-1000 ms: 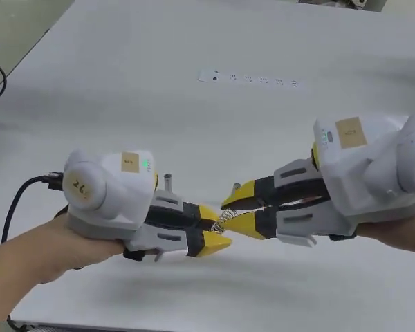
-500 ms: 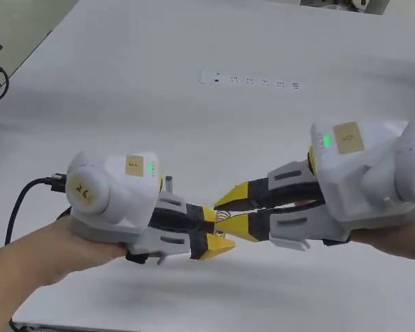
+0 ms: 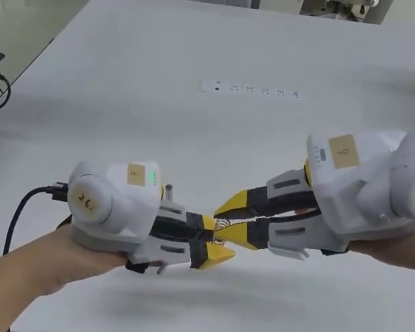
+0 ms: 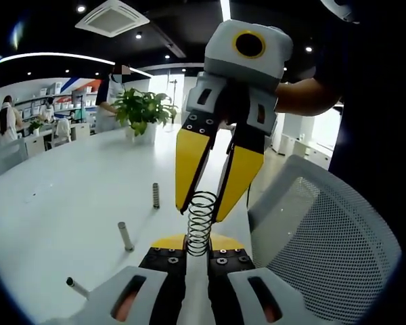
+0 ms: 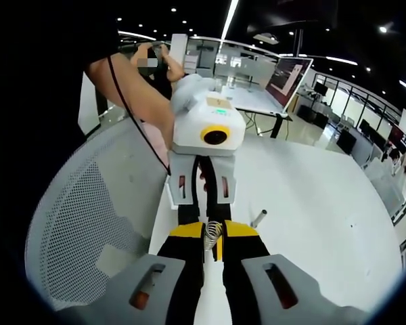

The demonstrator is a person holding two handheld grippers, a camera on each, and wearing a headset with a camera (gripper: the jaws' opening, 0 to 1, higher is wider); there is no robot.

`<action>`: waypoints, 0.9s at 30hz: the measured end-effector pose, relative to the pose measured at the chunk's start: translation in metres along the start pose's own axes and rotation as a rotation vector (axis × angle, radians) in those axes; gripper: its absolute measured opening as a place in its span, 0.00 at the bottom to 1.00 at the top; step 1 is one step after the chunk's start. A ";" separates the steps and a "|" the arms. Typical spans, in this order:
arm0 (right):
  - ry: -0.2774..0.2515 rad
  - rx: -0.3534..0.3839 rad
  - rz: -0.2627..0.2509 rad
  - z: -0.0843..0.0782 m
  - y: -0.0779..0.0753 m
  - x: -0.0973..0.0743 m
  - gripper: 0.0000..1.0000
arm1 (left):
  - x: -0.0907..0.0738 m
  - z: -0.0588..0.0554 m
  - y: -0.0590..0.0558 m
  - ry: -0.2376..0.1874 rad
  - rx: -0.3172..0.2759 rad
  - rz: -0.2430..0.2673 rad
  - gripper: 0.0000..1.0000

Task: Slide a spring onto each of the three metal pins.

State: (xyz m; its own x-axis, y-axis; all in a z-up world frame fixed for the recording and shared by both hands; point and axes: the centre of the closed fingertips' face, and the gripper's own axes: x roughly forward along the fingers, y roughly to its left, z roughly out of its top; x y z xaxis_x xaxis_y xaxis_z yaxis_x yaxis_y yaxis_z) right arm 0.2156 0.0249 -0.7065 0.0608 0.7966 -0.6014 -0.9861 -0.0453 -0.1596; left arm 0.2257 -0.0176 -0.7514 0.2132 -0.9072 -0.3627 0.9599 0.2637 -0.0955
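The left gripper view took in three bare pins [image 4: 125, 235] standing in a row on the table [image 4: 68, 203], well apart from the spring [image 4: 201, 227]. The head view and the right gripper view each caught one pin, just beyond the left gripper.

The left gripper view was also the clearest on the grip. The left gripper [image 4: 197, 247] had its jaws closed tight on the near end of the spring. The right gripper [image 4: 201, 213] came in from above, its yellow jaws drawn to a narrow V that touched the far end on both sides. In the head view the two grippers met tip to tip above the table's near edge, with the spring held in the air between them.

The spring was a short coil of thin bright wire, open-wound and straight, its turns evenly spaced.

The table was plain white. The head view showed a white power strip [image 3: 252, 88] lying farther back on it and a black cable [image 3: 17, 207] trailing from the left gripper. A grey mesh chair [image 4: 325, 230] stood beside the table, a potted plant [image 4: 145, 108] sat at its far end, and behind lay an open office with a dark ceiling and strip lights.
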 end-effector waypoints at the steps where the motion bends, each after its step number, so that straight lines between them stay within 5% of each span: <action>1: 0.002 -0.002 0.002 0.000 0.000 0.000 0.06 | 0.000 0.000 0.000 0.001 0.000 0.003 0.03; 7: 0.023 -0.024 0.004 0.000 0.000 0.000 0.06 | -0.002 -0.003 0.003 0.020 -0.004 0.016 0.04; 27: 0.037 -0.025 -0.026 -0.004 -0.009 -0.006 0.06 | -0.017 -0.016 0.021 0.047 -0.020 0.112 0.35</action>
State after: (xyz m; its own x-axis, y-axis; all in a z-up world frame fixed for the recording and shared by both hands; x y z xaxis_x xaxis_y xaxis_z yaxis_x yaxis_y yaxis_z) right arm 0.2245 0.0178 -0.7048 0.0924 0.7751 -0.6251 -0.9801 -0.0399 -0.1945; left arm 0.2389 0.0087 -0.7617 0.3094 -0.8557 -0.4147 0.9268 0.3691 -0.0702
